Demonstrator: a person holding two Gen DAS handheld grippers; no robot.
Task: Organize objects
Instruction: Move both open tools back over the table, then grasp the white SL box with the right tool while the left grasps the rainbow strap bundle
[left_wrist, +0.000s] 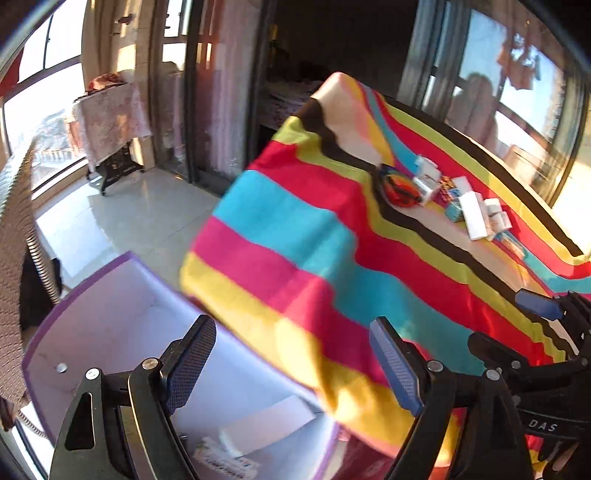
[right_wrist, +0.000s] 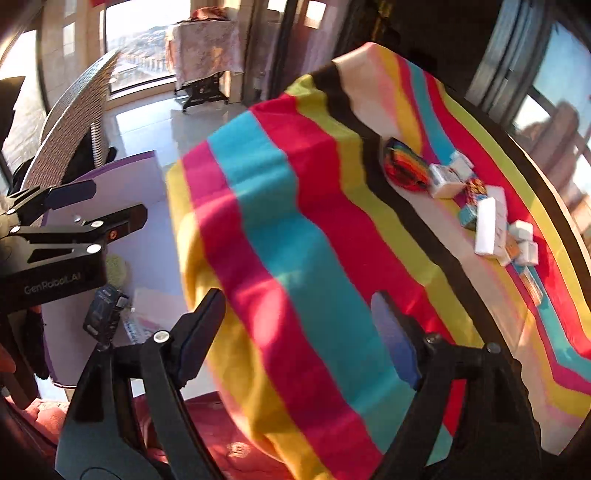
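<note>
A table under a striped cloth (left_wrist: 314, 229) carries a cluster of small boxes (left_wrist: 476, 214) and a round multicoloured pouch (left_wrist: 400, 186) at its far right; they also show in the right wrist view, boxes (right_wrist: 487, 221) and pouch (right_wrist: 406, 168). A purple bin (left_wrist: 110, 314) stands on the floor left of the table with a few boxes inside (left_wrist: 229, 458). My left gripper (left_wrist: 291, 365) is open and empty, over the bin's edge and the hanging cloth. My right gripper (right_wrist: 299, 336) is open and empty in front of the cloth. The left gripper also shows at the left of the right wrist view (right_wrist: 85, 206).
A wicker chair (right_wrist: 70, 140) stands left of the bin (right_wrist: 140, 177). A small covered table (left_wrist: 110, 118) sits by the far windows on the tiled floor (left_wrist: 140, 221). A red cushion (right_wrist: 207, 417) lies below the grippers. Windows run behind the table.
</note>
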